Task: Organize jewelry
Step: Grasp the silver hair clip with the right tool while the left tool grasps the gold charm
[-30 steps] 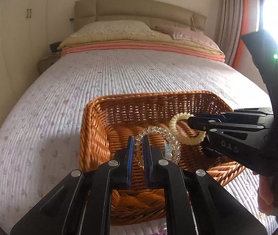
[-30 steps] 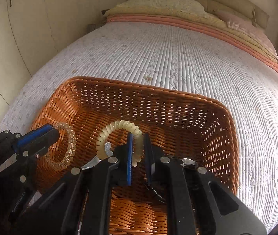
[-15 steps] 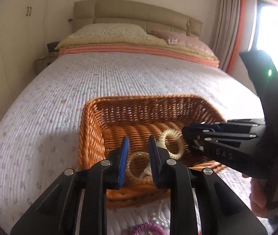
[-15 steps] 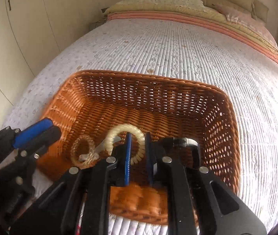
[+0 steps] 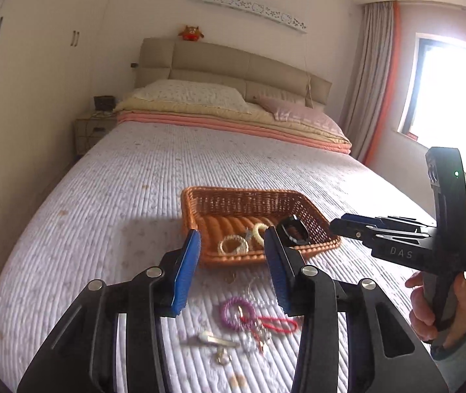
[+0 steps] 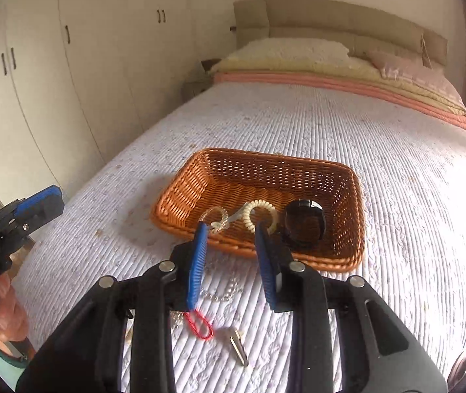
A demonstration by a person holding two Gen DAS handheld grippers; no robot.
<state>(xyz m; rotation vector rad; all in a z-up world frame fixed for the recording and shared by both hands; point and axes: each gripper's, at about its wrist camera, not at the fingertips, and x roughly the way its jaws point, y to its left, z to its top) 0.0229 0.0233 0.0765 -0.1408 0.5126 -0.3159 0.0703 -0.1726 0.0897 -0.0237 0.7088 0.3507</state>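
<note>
Basket (image 5: pixel 311 209) of orange wicker sits mid-bed on the quilted bedspread (image 5: pixel 118 196); everything below is placed relative to it.

Inside basket: clear coil bracelet (image 5: pixel 233 244) near the front-left corner, cream coil bracelet (image 5: pixel 261 231) just beside it toward the middle, a small silvery piece between the two, black round case (image 5: pixel 293 231) at the front right. In the right wrist view they line up the same way: clear coil (image 6: pixel 216 219), cream coil (image 6: pixel 261 214), black case (image 6: pixel 305 224).

In front of basket, loose on the bedspread: purple coil bracelet (image 5: pixel 234 311), red cord loop (image 5: pixel 277 324) touching it, key (image 5: pixel 211 339), plus thin chain bits too blurred to identify. Right wrist view also shows the red cord (image 6: pixel 198 324) and key (image 6: pixel 238 348).

Left gripper (image 5: pixel 231 271): jaws spread wide, nothing held, raised clear of the basket's front rim, above the loose pile.

Right gripper (image 6: pixel 231 262): jaws likewise spread wide, nothing held, in front of the basket rim; both coils appear in the gap between the pads but lie well beyond them, not touching.
</note>
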